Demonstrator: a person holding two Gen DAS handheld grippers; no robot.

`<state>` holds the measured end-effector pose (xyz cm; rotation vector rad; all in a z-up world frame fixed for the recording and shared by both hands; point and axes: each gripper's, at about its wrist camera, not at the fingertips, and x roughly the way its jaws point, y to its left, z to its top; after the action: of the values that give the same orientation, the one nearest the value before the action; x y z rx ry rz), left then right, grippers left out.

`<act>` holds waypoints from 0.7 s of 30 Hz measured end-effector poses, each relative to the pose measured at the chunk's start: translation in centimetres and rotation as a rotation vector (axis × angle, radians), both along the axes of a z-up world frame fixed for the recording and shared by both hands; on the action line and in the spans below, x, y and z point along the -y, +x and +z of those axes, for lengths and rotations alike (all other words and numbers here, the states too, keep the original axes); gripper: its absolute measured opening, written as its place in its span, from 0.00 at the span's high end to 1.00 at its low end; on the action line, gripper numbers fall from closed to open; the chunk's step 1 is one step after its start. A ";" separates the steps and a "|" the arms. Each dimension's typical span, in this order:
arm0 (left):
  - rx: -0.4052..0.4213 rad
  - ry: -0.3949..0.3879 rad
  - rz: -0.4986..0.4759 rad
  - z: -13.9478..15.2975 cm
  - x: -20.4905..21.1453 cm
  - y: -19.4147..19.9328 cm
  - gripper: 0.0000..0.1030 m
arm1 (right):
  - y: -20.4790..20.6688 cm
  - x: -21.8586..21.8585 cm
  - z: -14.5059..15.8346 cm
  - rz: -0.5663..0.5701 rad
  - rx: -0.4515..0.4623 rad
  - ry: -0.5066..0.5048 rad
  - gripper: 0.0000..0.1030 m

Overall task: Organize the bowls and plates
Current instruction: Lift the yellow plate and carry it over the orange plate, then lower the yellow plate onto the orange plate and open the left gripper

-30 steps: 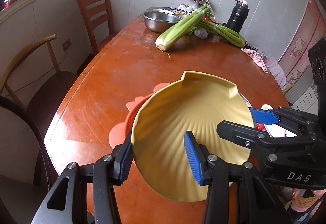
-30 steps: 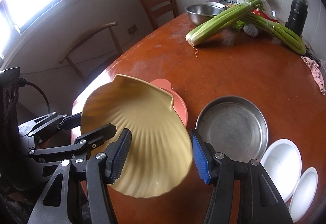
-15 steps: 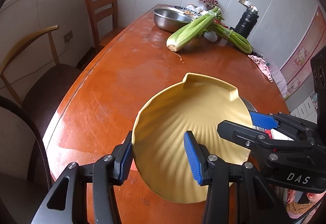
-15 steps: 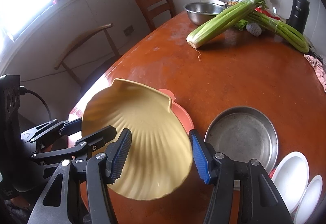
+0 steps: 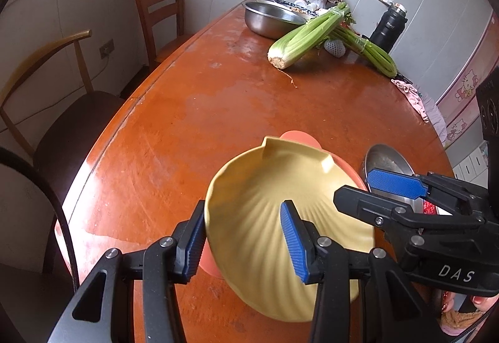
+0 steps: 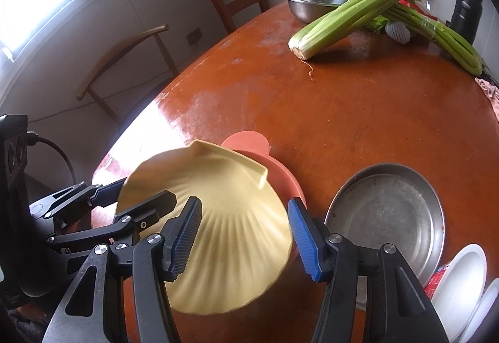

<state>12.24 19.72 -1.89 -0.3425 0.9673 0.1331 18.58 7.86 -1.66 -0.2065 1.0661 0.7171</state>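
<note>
A yellow shell-shaped plate [image 5: 268, 205] is held tilted just above a coral pink plate [image 5: 296, 137] on the table. My left gripper [image 5: 243, 240] is shut on the yellow plate's left rim. My right gripper [image 6: 244, 237] is shut on its right rim. The yellow plate also shows in the right wrist view [image 6: 224, 218], over the pink plate [image 6: 249, 140]. A steel pan [image 6: 389, 209] lies to the right, with white plates [image 6: 461, 274] beyond it.
The brown wooden table [image 5: 234, 99] carries celery bunches [image 5: 305, 37], a steel bowl [image 5: 268, 18] and a black flask [image 5: 389, 28] at the far end. Two chairs [image 5: 156, 0] stand along the left side.
Both grippers moved the yellow plate forward and lower, over the pink plate, which now shows past its far rim. Both grips are unchanged.
</note>
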 end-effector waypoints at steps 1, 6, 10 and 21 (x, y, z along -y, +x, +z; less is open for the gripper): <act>0.000 0.001 0.000 0.0 -0.1 0.0 0.55 | 0.0 0.0 -0.1 0.000 0.001 0.000 0.41; -0.013 0.020 0.005 -0.3 -0.1 0.1 0.55 | 0.3 -0.3 -0.4 0.002 -0.014 -0.005 0.41; -0.011 0.029 -0.006 -0.3 0.2 -0.4 0.55 | 0.4 -0.4 -0.5 -0.008 -0.008 -0.018 0.41; -0.011 0.061 -0.066 0.2 2.1 -1.6 0.55 | -1.3 2.5 0.0 -0.071 0.031 -0.067 0.41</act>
<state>10.66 17.62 -1.70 -0.2540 0.9823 0.1047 17.30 5.36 -1.71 -0.2351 1.0635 0.6131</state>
